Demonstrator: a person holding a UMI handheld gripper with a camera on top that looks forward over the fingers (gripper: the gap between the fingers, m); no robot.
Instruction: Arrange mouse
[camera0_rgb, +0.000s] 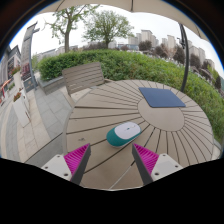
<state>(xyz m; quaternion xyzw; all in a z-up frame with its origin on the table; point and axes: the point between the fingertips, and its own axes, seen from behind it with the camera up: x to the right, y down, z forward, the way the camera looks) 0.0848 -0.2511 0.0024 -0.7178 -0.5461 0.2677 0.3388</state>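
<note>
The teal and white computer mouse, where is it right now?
The teal and white computer mouse lies on the round wooden table, just ahead of the open gripper, nearer than the dark blue mousepad.

An outdoor seating spot, likely a park or public terrace in a city. A round surface (110, 110) made of wooden slats stands in daylight with a slatted wooden bench (84, 76) beside it. A green hedge (130, 64) runs behind them, trees (100, 25) rise beyond it, and tall buildings (150, 40) line the skyline under a pale sky.

Teal-and-white mouse (123, 133) lies flat on slatted wooden table (150, 125)
</note>
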